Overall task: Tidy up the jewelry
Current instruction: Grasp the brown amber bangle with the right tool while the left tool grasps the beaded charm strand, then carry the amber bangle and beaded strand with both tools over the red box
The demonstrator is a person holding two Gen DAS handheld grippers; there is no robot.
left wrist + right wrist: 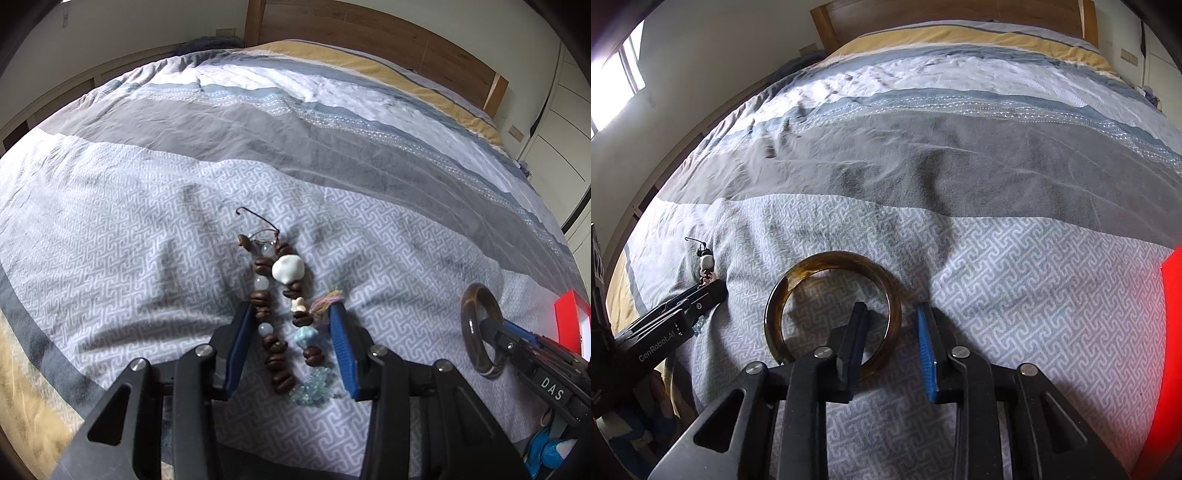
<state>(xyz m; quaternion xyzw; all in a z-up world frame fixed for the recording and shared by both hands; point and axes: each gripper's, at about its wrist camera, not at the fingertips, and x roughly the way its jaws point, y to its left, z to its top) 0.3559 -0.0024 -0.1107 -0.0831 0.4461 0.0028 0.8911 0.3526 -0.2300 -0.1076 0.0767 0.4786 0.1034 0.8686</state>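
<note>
Left wrist view: my bedspread (155,221) fills everything. At six o'clock my left gripper (291,314) straddles the bead bracelet (284,317), pads apart. At four o'clock my right gripper (892,314) brackets the bangle (833,314) rim, not pinching.

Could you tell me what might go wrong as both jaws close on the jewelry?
The beaded bracelet lies loose and doubled between the left gripper jaws; closing may catch one strand only. The right gripper straddles just one side of the brown bangle, whose smooth rim could slip or pivot. The soft quilt may bunch into either grip.
</note>
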